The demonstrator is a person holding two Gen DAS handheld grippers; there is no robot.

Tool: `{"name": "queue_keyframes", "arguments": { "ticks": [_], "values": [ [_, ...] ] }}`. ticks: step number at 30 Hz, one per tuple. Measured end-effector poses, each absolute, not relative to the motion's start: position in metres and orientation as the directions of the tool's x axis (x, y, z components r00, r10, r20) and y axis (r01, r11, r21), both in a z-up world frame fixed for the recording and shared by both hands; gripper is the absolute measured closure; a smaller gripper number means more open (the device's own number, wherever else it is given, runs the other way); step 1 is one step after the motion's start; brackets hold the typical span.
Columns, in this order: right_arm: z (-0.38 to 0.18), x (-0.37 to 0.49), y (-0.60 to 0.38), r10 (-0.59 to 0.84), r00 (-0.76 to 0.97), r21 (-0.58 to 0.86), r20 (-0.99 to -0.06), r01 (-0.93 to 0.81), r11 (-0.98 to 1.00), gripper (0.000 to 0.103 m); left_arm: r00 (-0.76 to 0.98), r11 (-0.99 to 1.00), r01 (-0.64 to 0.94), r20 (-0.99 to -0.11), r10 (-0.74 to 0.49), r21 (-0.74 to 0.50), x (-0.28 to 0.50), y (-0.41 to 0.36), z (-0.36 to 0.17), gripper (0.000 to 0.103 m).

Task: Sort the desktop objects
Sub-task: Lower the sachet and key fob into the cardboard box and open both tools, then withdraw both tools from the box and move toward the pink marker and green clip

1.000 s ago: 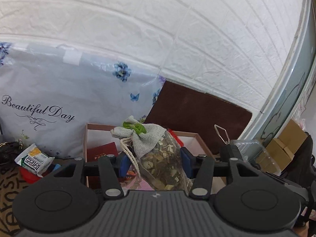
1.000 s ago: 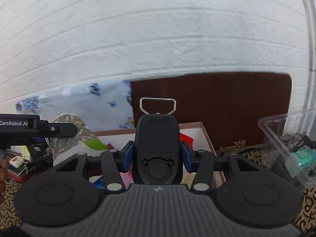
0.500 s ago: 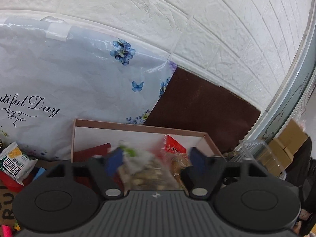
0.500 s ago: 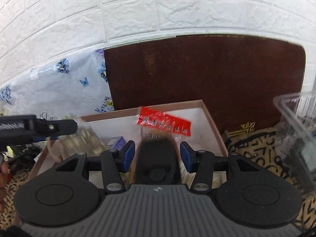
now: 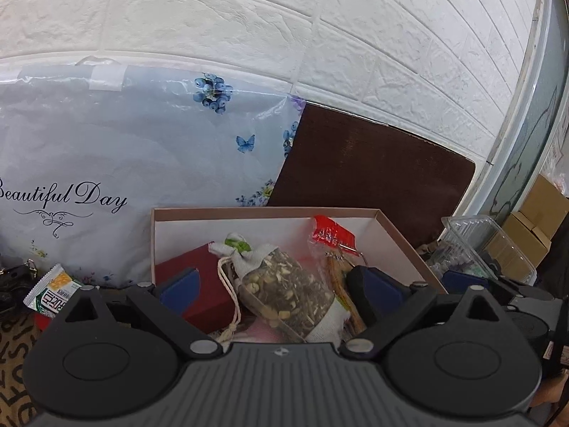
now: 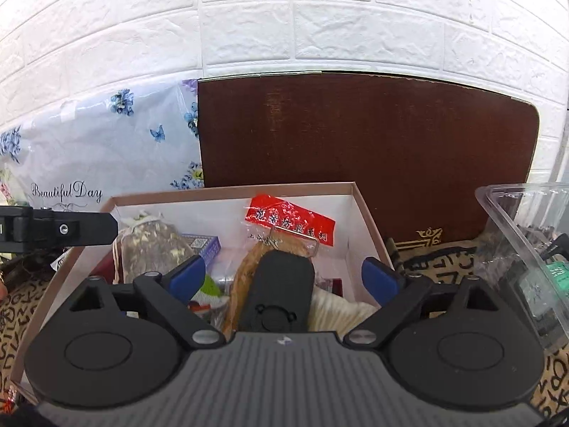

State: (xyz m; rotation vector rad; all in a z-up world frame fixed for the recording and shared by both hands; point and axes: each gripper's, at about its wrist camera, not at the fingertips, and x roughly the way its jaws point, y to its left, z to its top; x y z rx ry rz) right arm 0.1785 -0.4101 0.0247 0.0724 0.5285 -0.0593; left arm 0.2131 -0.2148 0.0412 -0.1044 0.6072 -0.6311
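Observation:
A cardboard box [image 5: 398, 235] with a white inside holds the sorted things. A burlap sachet of dried herbs [image 5: 284, 291] lies in it, between the spread fingers of my open left gripper [image 5: 281, 290]. A black clip device [image 6: 279, 295] lies in the box [image 6: 366, 213] between the spread fingers of my open right gripper [image 6: 284, 279]. Neither gripper holds anything. The sachet also shows in the right wrist view [image 6: 149, 245], below the left gripper's side [image 6: 57, 229].
In the box lie a red-topped snack packet [image 6: 290, 222], a dark red booklet [image 5: 199, 284] and a blue card box [image 6: 206, 245]. A clear plastic container [image 6: 526, 249] stands right of the box. A green snack packet [image 5: 53, 293] lies left. A floral bag [image 5: 124, 178] and brown board [image 6: 355, 149] lean on the wall.
Both grippers lowered over the box and opened. The sachet left the left gripper and the black clip device left the right gripper; both now lie in the box.

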Motion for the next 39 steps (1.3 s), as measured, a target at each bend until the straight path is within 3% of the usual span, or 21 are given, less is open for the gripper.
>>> {"name": "queue_keyframes", "arguments": {
  "ticks": [18, 28, 32, 39],
  "values": [
    [0.059, 0.125, -0.401, -0.035, 0.895, 0.031, -0.445, 0.054, 0.998, 0.006, 0.676, 0.816, 0.521, -0.462, -0.574, -0.252, 0.154, -0.187, 0.066, 0.002],
    [0.079, 0.072, -0.344, 0.079, 0.926, 0.019, -0.368, -0.077, 0.997, 0.002, 0.733, 0.829, 0.501, -0.386, -0.56, -0.249, 0.091, -0.104, 0.083, 0.002],
    [0.081, 0.053, -0.313, 0.159, 0.928, 0.0, -0.336, -0.169, 0.986, 0.002, 0.772, 0.855, 0.444, -0.369, -0.518, -0.269, 0.067, -0.065, 0.073, 0.002],
    [0.066, 0.033, -0.265, 0.256, 0.898, -0.026, -0.359, -0.283, 0.959, 0.002, 0.796, 0.896, 0.326, -0.424, -0.432, -0.301, 0.039, -0.014, 0.027, 0.002]
  ]
}}
